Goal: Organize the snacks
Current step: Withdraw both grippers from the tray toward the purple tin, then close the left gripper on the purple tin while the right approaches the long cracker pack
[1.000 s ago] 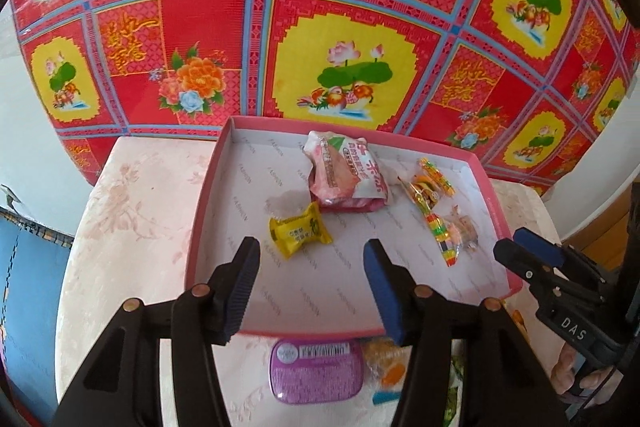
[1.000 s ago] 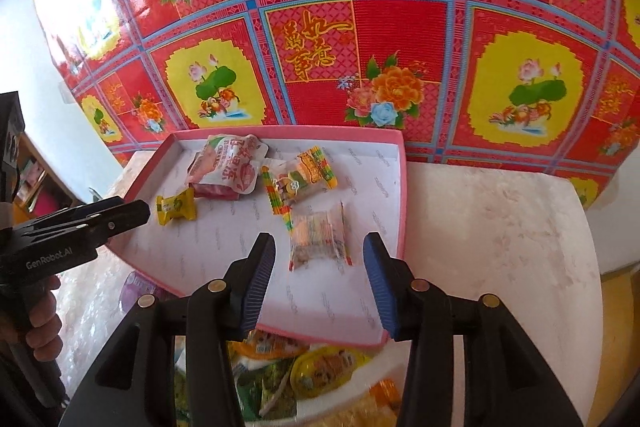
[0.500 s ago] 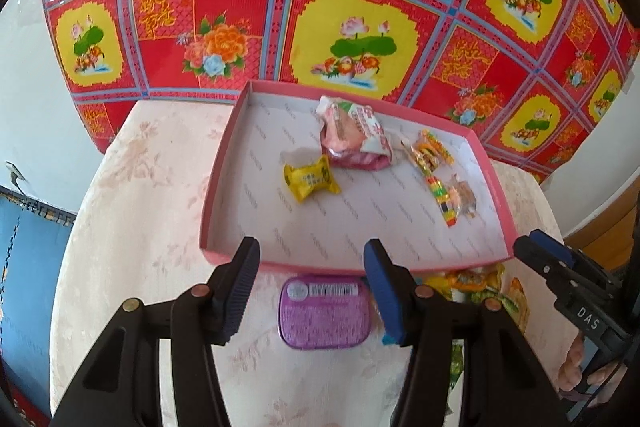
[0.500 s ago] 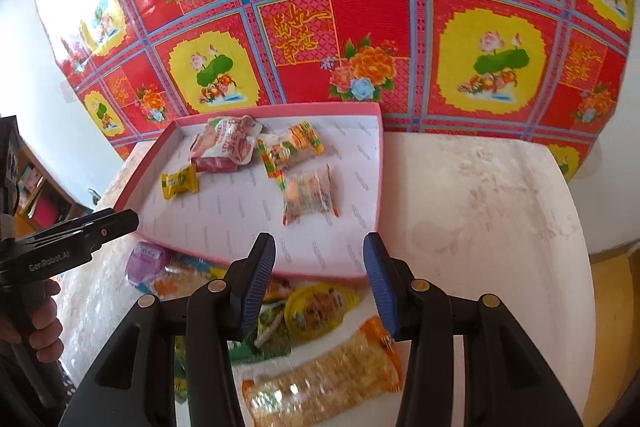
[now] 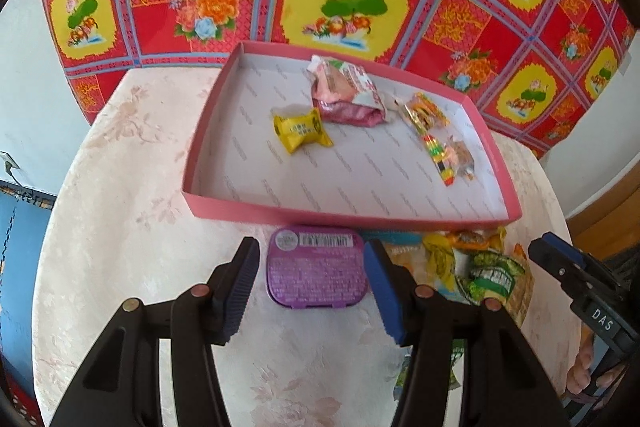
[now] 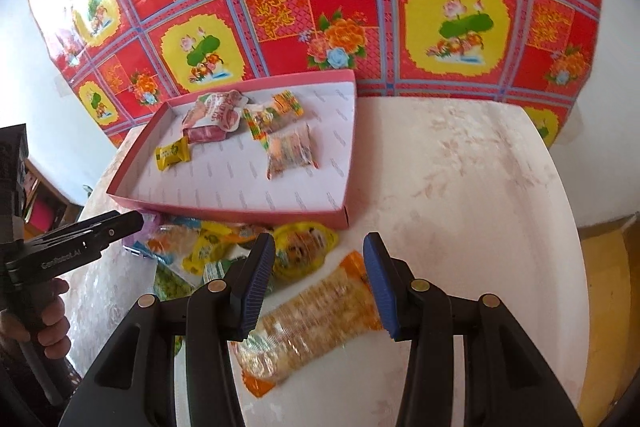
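- Our left gripper (image 5: 310, 285) hangs over the pale floral-patterned tabletop (image 5: 120, 195) with its two blue-padded jaws spread wide; they grip nothing.
- A flat purple rounded-rectangle tin with a barcode label (image 5: 317, 267) lies on the table between those jaws. The right pad looks to sit right at the tin's edge, but we cannot tell whether it touches; the left pad stands apart from it.
- Our right gripper (image 6: 318, 285) is likewise spread wide and empty, held above a long orange-ended clear packet of biscuits (image 6: 316, 319) that lies slantwise on the table between its jaws.
- Just beyond that packet sits a round yellow foil-lidded cup (image 6: 304, 249), beside a loose heap of yellow and green snack packets (image 6: 200, 255).
- The heap lies just in front of the near wall of a shallow pink cardboard tray with a white floor (image 5: 352, 217).
- Inside the tray we see a small yellow wrapped sweet (image 5: 301, 129), a pink and white crumpled packet (image 5: 344, 91), and clear striped wrappers of colourful candy (image 5: 438, 143).
- A red and yellow flowered cloth (image 6: 360, 7) hangs behind the table.
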{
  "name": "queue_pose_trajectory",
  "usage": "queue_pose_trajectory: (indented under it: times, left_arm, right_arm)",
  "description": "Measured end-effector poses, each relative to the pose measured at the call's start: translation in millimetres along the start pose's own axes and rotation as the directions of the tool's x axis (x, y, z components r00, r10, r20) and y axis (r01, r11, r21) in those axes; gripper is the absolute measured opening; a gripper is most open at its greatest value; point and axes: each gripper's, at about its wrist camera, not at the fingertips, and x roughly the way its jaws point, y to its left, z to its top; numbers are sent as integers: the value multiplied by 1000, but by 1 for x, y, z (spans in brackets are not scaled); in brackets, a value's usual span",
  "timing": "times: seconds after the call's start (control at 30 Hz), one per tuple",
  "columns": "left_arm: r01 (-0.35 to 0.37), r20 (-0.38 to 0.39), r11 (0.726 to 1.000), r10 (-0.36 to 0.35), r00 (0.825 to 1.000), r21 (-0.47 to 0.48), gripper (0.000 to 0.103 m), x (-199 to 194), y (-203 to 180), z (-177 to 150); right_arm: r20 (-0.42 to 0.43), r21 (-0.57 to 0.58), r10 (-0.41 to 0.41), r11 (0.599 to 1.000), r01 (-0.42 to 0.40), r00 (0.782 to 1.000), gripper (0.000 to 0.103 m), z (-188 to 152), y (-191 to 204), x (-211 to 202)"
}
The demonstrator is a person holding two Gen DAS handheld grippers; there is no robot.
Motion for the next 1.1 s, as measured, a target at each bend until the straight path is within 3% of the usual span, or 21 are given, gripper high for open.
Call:
queue_pose_trajectory:
  times: [0.57,0.93,1.03,1.1]
  left_arm:
    - [-33,-10,998,34,999,53,64,3,-10,-4]
    - [-50,0,998,50,999,37,65,6,-10,-4]
    - [-44,9,998,44,999,40,65,4,-9,-7]
    - [-43,14,998,42,999,40,64,3,-8,-8]
  right_arm:
    - [-76,101,7,995,1,997,47,-24,-10,0]
    - [-89,89,6,996,2,996,48,-27,1,2]
    - [-91,100,0,995,9,996,56,-27,2,1]
    - [-91,112,-11,993,22,996,67,-27,1,0]
